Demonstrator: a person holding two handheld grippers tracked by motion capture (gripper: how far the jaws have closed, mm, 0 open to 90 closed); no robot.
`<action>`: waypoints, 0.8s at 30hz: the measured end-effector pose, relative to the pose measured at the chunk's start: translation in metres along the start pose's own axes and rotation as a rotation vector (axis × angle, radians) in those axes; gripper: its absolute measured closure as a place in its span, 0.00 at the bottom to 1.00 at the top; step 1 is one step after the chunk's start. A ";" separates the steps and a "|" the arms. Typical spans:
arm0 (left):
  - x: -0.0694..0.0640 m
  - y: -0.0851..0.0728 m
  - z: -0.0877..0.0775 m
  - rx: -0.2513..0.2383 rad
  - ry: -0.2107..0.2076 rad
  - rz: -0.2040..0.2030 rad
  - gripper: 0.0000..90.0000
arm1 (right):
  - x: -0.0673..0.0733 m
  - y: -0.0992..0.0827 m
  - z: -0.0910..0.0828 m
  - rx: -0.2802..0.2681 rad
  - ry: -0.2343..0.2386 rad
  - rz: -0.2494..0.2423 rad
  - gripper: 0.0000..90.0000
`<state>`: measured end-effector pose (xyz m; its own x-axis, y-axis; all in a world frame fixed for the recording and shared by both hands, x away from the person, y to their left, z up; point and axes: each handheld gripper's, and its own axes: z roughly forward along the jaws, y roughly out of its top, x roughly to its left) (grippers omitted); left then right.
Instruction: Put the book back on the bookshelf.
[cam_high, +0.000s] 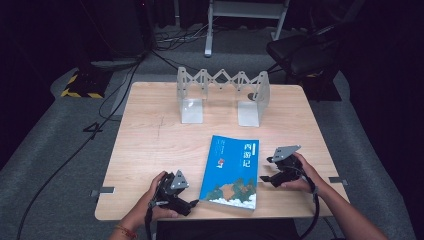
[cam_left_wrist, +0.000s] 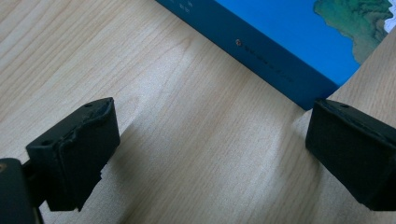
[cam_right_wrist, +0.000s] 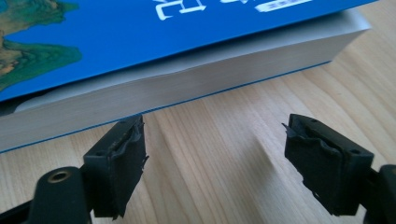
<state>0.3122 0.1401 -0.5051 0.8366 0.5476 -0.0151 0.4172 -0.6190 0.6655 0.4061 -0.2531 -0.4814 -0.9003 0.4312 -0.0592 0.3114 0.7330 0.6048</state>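
Between the two claws, on the pale wood-grain table (cam_high: 150, 135), lay the book (cam_high: 231, 172), a thick paperback with a glossy blue cover, white characters and a painted green-and-brown landscape at its near end. The left claw (cam_high: 196, 202) sat low just off the book's near left corner, its blocky black jaws spread wide with only bare wood between them; in the left gripper view (cam_left_wrist: 205, 140) the dark blue spine ran just ahead of the right jaw. The right claw (cam_high: 265, 170) stood just beside the book's right edge, its jaws likewise wide apart and gripping nothing; the right gripper view (cam_right_wrist: 212, 149) faced the matt grey-white block of page edges, close ahead. Beyond the book stood a grey metal folding rack (cam_high: 222, 92) with zigzag lattice.
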 end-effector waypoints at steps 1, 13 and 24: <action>-0.002 0.000 0.000 0.002 -0.023 0.025 0.04 | 0.000 0.001 0.002 0.006 -0.012 -0.014 0.24; -0.004 0.008 0.008 0.005 -0.009 0.006 0.00 | 0.007 0.000 0.009 -0.030 0.014 -0.009 0.23; 0.007 0.013 0.012 0.003 0.018 -0.006 0.00 | 0.004 -0.004 0.009 -0.065 0.002 0.028 0.23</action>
<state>0.3280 0.1292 -0.5050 0.8275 0.5614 -0.0063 0.4235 -0.6169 0.6634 0.4044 -0.2497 -0.4907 -0.8922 0.4498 -0.0401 0.3158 0.6850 0.6565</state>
